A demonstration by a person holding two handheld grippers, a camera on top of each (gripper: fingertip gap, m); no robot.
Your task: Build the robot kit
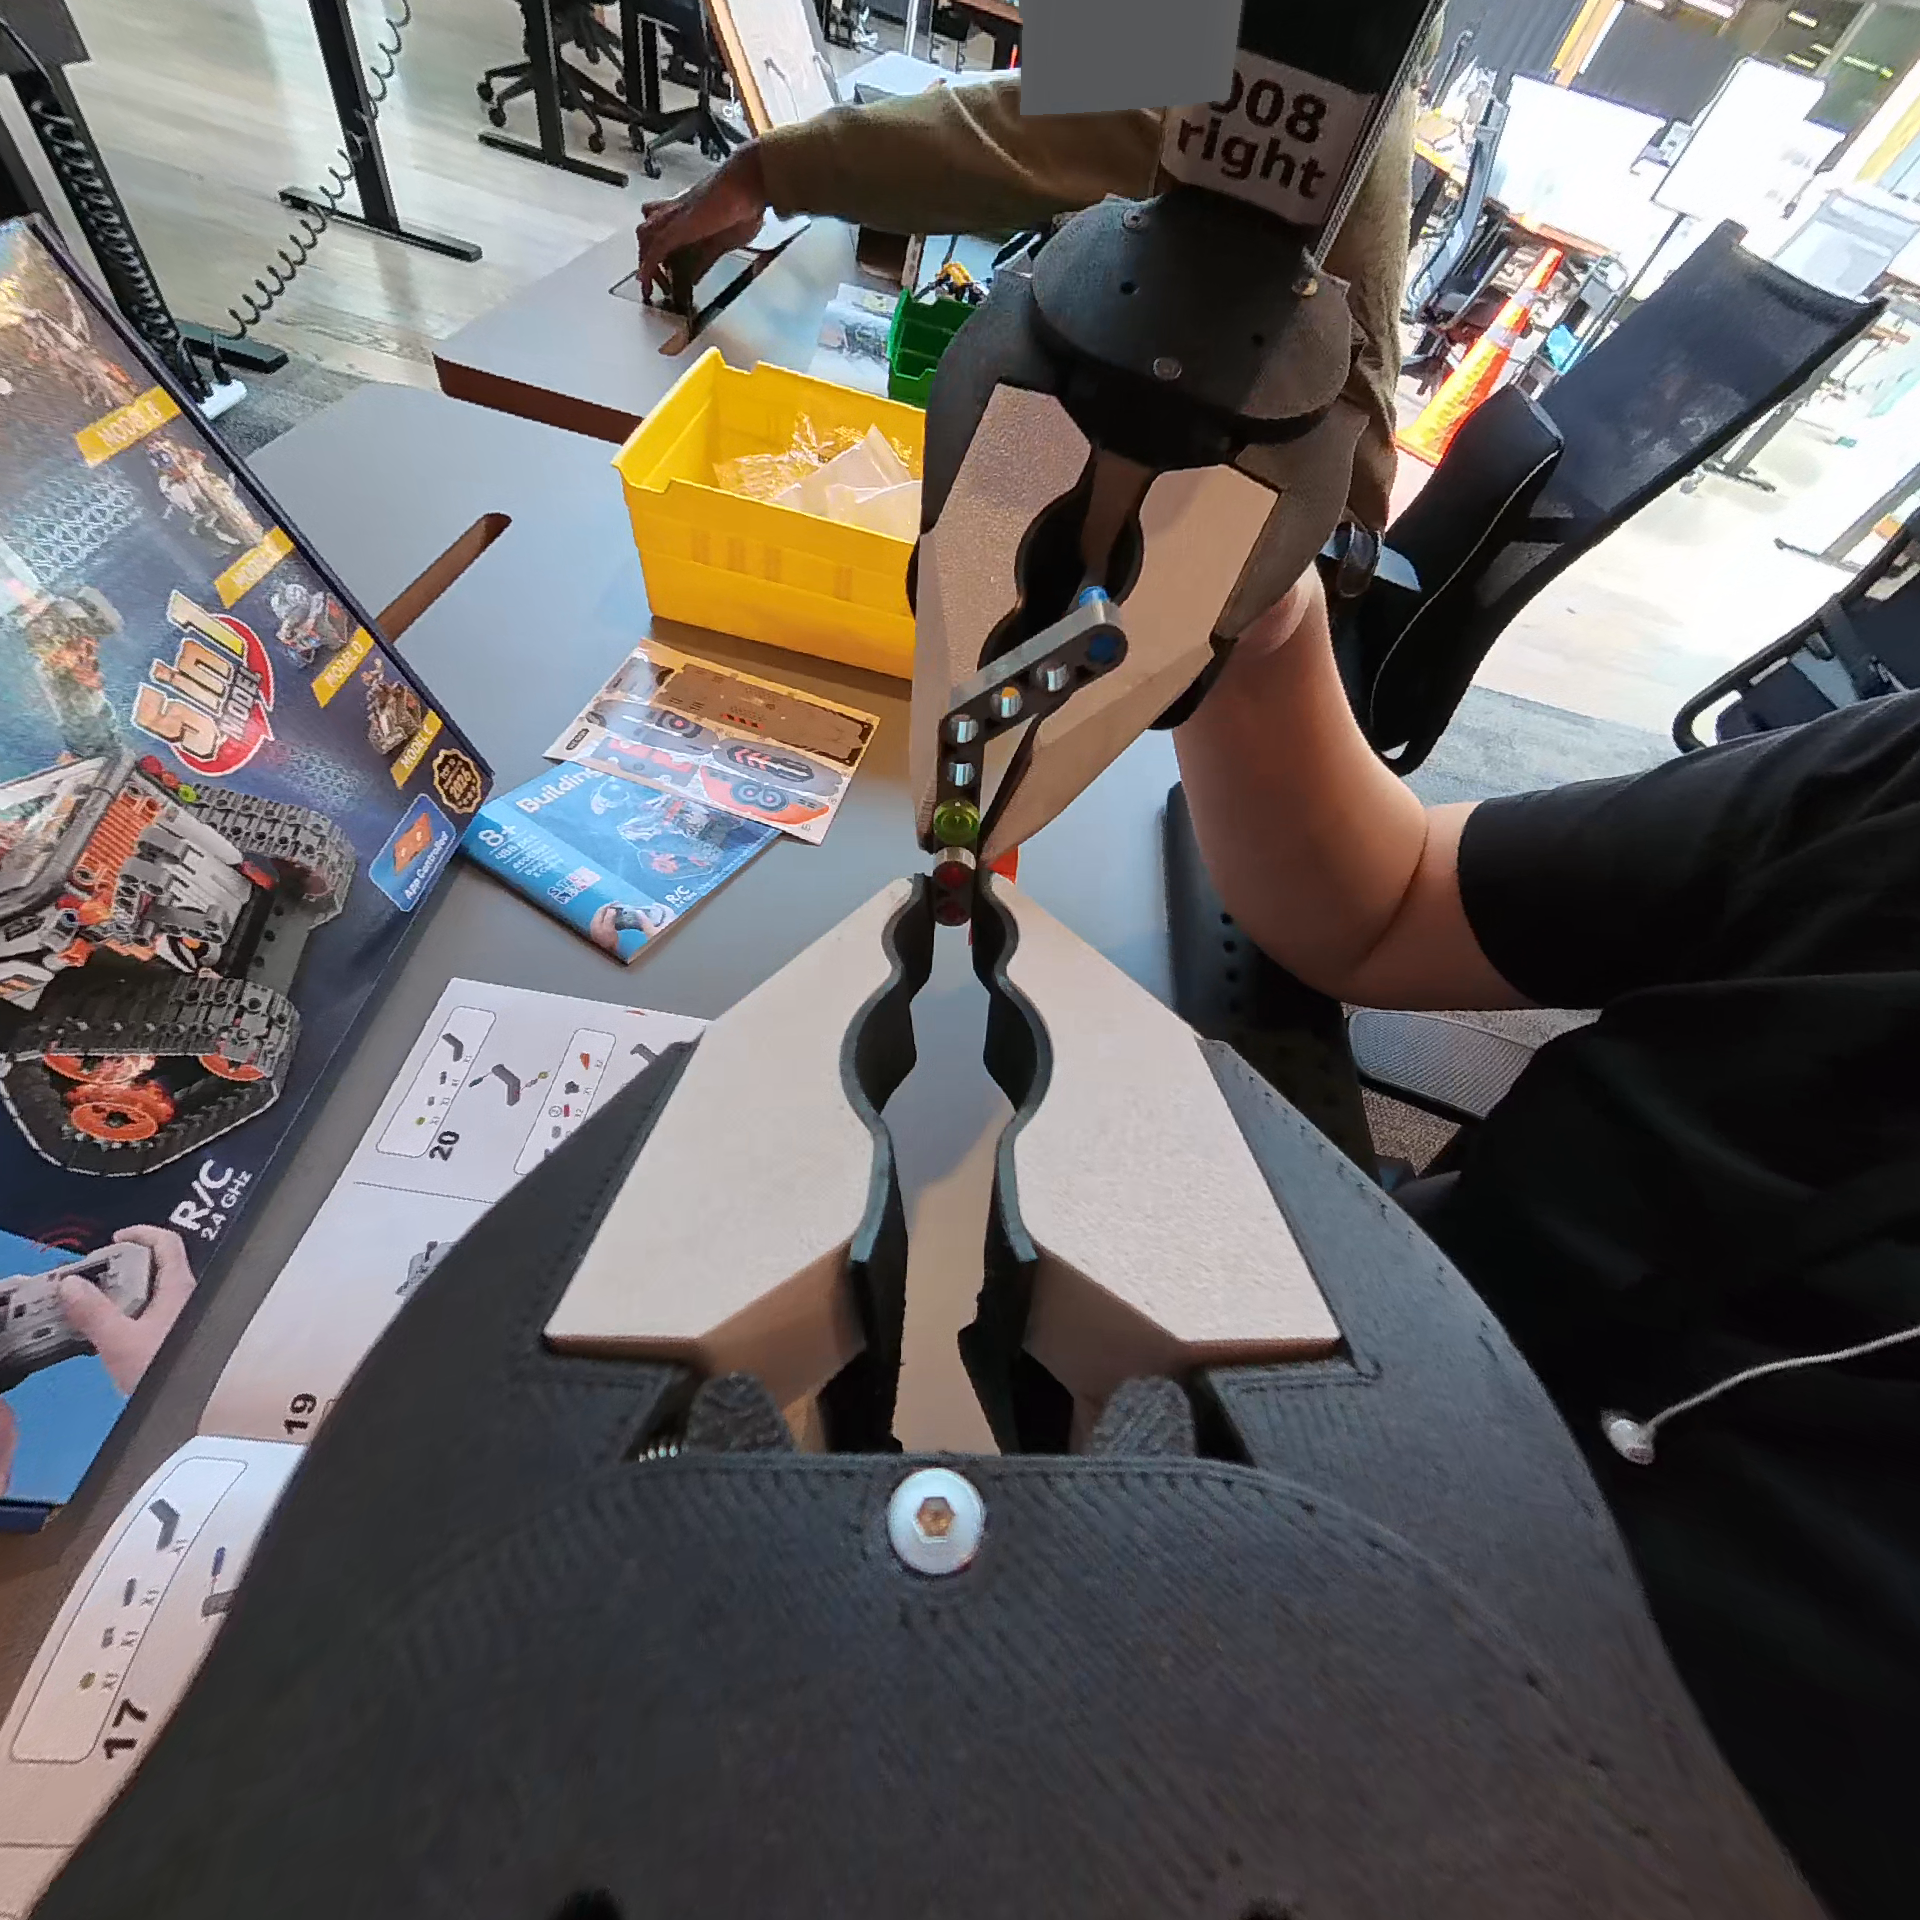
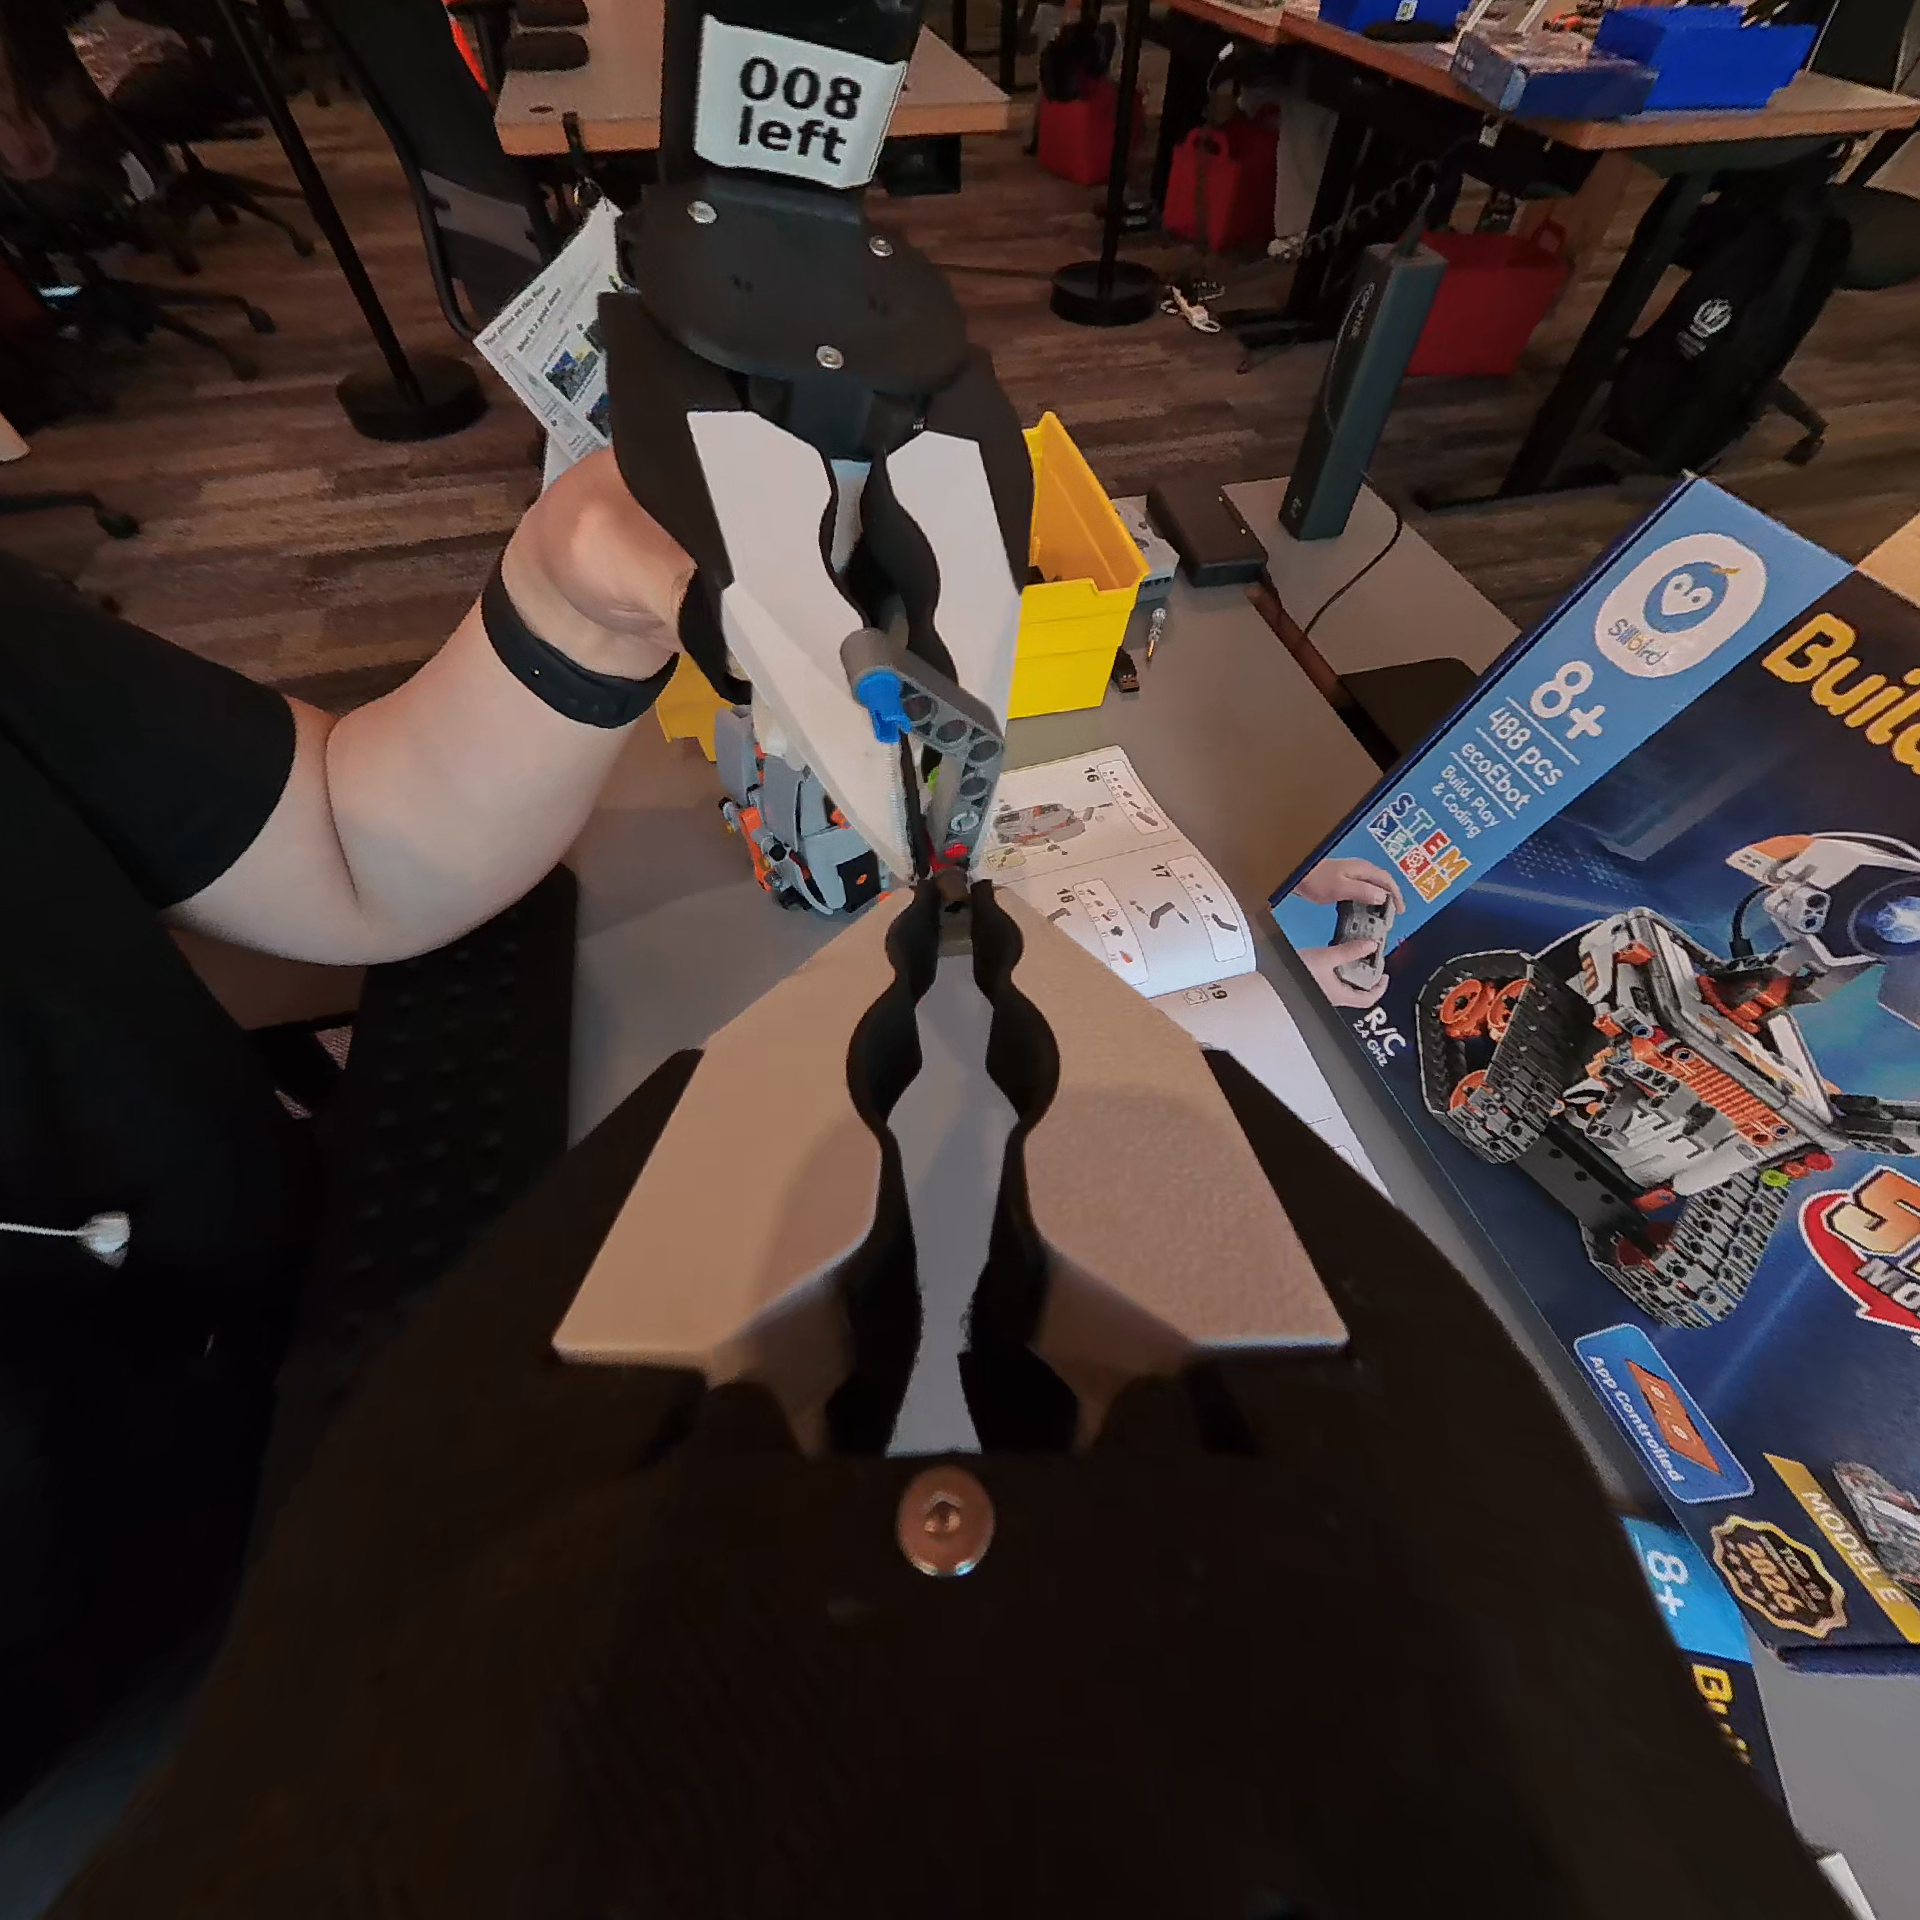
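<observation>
Wording itself not copied, only what carries it, placed relative to the yellow bin (image 1: 769,540):
- White printed label (image 1: 1262,140) on the right gripper (image 1: 961,836) stem, above the bin.
- Matching white tag (image 2: 795,109) on the left gripper (image 2: 920,868) stem.
- Toy kit box (image 1: 208,831) left of the bin: lettering, logos, badges.
- Blue booklet (image 1: 613,862) and sticker sheet (image 1: 717,738) just in front of the bin.
- Open manual (image 1: 468,1091) nearer the camera than those: printed numbers beside diagrams.

The left gripper (image 1: 951,894) pinches a small red pin (image 1: 952,881) at its fingertips. Facing it, the right gripper (image 1: 961,831) grips a grey angled beam (image 1: 1023,675) with a green pin (image 1: 956,821) just above the red one. Near the table's (image 1: 540,623) far edge stand a yellow bin (image 1: 769,540), a sticker sheet (image 1: 717,738) and a booklet (image 1: 613,852); a box (image 1: 177,779) leans at the left edge.
</observation>
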